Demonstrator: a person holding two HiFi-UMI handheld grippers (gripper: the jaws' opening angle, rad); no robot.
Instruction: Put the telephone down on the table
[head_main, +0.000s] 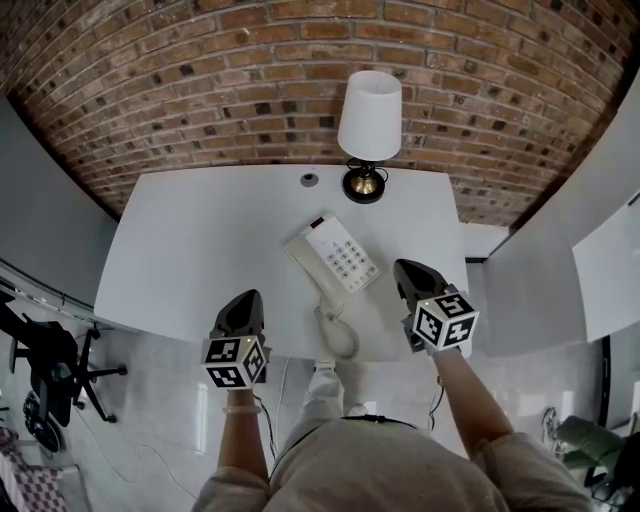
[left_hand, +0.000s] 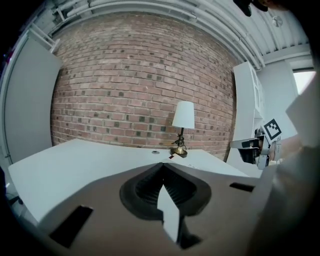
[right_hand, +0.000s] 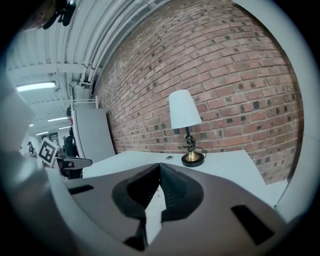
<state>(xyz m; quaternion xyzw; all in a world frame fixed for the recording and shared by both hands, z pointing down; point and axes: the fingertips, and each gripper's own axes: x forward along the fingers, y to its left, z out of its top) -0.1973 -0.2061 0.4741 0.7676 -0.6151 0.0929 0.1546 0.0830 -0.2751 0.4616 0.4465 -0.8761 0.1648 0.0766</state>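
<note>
Head view: telephone (head_main: 335, 255) between left gripper (head_main: 244, 297), right gripper (head_main: 409, 267).

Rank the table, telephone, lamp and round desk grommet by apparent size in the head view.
1. table
2. telephone and lamp: about alike; the lamp stands taller, nearer the camera, so left unranked
3. grommet

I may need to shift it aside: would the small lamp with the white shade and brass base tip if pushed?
Probably, if pushed high: the white-shaded brass lamp has a wide shade on a thin stem over a small round base. Nudged at the base, it would likely slide on the smooth white table instead.
</note>
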